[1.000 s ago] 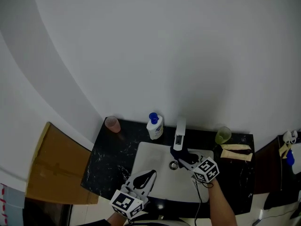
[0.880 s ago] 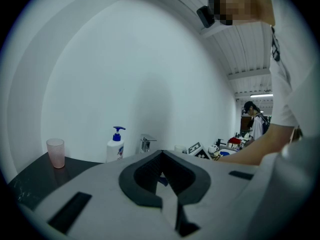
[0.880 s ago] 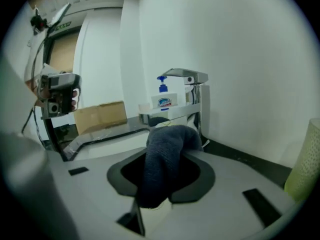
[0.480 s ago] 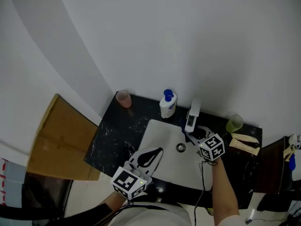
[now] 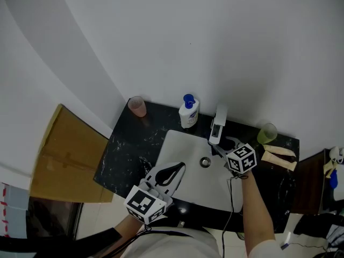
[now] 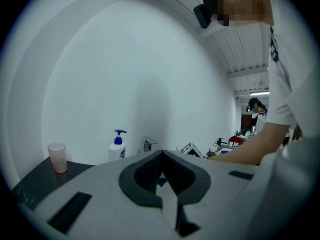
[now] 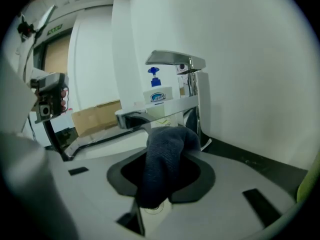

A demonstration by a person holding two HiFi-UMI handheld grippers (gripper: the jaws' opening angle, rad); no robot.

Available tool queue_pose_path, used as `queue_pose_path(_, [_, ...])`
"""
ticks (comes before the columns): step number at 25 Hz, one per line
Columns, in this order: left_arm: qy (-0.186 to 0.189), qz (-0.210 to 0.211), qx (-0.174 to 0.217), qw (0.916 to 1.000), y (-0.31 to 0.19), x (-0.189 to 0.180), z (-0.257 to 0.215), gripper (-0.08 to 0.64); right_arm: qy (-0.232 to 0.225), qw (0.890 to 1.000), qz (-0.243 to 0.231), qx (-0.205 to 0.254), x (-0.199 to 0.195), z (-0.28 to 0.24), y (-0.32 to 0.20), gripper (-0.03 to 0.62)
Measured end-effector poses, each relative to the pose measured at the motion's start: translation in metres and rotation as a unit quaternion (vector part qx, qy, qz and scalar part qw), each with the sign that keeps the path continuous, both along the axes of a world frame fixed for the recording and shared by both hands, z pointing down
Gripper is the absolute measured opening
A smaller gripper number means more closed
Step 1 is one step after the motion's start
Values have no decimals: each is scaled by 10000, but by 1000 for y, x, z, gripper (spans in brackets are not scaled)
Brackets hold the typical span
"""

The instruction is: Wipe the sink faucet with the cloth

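Observation:
The chrome faucet [image 5: 217, 126] stands at the back rim of the white sink [image 5: 183, 149]. My right gripper [image 5: 220, 147] is shut on a dark blue cloth [image 7: 165, 159], which bulges out of the jaws. In the right gripper view the cloth sits just under the spout [image 7: 150, 117], against the upright body of the faucet [image 7: 192, 96]. My left gripper [image 5: 177, 169] hovers over the sink's front left part, shut with nothing in it. In the left gripper view, the left gripper [image 6: 161, 155] points at the faucet [image 6: 148, 144] from a distance.
A blue-capped soap bottle [image 5: 189, 112] stands left of the faucet on the black counter [image 5: 129, 144]. A pink cup [image 5: 137, 106] is at the far left corner, a green cup [image 5: 267, 133] to the right. Cardboard [image 5: 64, 155] lies left of the counter.
The right gripper has carried the cloth from over the drain up closer to the faucet, under its spout. The head camera has shifted. The left gripper has hardly moved.

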State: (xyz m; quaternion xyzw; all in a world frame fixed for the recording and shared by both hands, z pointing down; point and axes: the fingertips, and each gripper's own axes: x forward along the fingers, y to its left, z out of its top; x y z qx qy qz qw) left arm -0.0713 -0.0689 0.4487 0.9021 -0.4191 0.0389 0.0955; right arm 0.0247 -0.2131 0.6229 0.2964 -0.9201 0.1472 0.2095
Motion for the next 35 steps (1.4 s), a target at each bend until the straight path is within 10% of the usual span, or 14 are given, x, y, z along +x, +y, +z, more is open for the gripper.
queue_pose_path(8, [-110,-25,-145,9998,-4,3,-1,2,-155,9996,-167,-162,-23,0,-27,121])
queue_pose_path(19, [-33,58,-166,9998,-11,8,5,2,316,9932,1111,-112,41,0,-45,121])
queue_pose_path(27, [15,166,-174,9997,-11,14,12,2,1361,9874,-584,559,-2,-8,-24,121])
queue_pose_path(35, [35,192,-185,9996,-18,16,6,2,1542,9852,514,548,44,2,-45,121])
